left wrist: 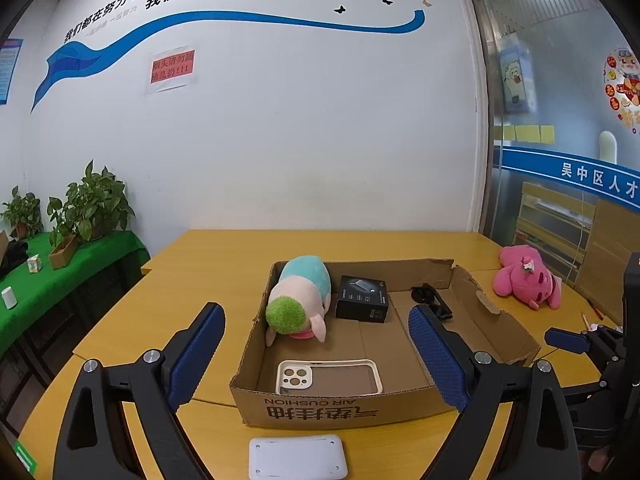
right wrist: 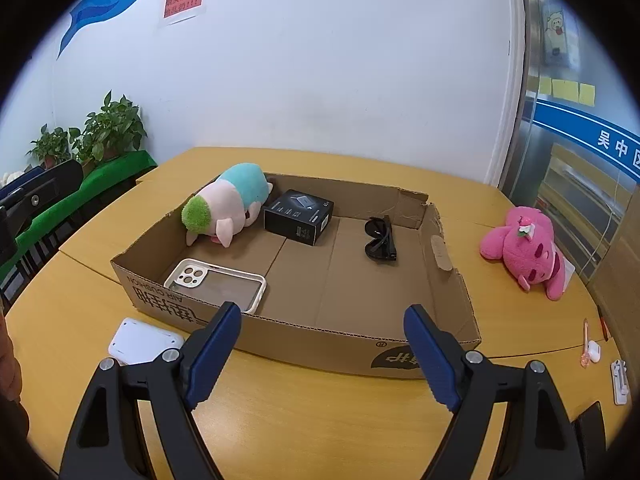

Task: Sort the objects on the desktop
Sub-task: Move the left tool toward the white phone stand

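Observation:
A shallow cardboard box point(right wrist: 304, 336) lies on the yellow table. In it are a pastel plush pig with a green snout point(right wrist: 228, 208), a small black carton point(right wrist: 298, 216), black sunglasses point(right wrist: 380, 240) and a white-rimmed phone case point(right wrist: 216, 280). A flat white pad point(right wrist: 142, 340) lies on the table just before the box's near left corner. A pink plush point(right wrist: 528, 252) lies right of the box. My left gripper point(left wrist: 316, 312) hangs open above the box's near wall point(left wrist: 320, 412), holding nothing. My right gripper point(right wrist: 323, 310) is open and empty before the near wall.
A white earbud case point(right wrist: 592, 350), a pink pen point(right wrist: 585, 344) and a white clip point(right wrist: 620, 382) lie near the table's right edge. A green-covered side table with potted plants point(left wrist: 92, 208) stands at the left. A glass door point(left wrist: 560, 120) is at the right.

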{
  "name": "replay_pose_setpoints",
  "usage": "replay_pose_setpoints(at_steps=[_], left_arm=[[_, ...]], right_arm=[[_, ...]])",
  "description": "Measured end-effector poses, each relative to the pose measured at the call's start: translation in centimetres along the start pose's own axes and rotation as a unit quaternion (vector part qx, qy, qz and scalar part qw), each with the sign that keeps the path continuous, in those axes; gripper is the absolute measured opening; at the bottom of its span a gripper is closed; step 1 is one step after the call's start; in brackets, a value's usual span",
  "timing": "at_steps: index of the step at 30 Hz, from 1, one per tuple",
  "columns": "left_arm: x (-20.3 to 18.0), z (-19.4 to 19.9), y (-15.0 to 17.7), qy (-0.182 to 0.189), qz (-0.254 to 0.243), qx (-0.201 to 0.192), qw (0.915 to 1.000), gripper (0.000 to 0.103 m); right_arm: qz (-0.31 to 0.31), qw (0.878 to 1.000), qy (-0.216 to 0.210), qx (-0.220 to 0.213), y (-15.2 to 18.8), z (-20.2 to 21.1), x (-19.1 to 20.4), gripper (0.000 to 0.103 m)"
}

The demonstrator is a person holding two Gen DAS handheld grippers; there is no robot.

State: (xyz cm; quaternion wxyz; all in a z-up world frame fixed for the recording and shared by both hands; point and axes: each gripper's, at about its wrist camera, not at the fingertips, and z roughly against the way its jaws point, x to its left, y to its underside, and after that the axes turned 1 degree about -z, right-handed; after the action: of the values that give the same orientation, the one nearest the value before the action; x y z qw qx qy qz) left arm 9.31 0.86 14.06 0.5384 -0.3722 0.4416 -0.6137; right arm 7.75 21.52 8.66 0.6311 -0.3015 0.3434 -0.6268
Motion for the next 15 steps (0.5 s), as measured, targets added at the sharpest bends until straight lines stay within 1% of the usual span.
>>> replay_pose_setpoints(at_steps=[6,15], left_arm=[[0.1,-0.7,0.7,-0.006,-0.008,0.021,0.9997,0.096],[0.5,-1.1,1.7,0.001,-0.01,0.038,0.9992,0.096]], right_arm=[[0.002,1.0,0.001,0.001,0.1,0.3,0.3,0.084],[0.009,1.0,0.005,0.009,0.3,-0.3,0.9,0.084]])
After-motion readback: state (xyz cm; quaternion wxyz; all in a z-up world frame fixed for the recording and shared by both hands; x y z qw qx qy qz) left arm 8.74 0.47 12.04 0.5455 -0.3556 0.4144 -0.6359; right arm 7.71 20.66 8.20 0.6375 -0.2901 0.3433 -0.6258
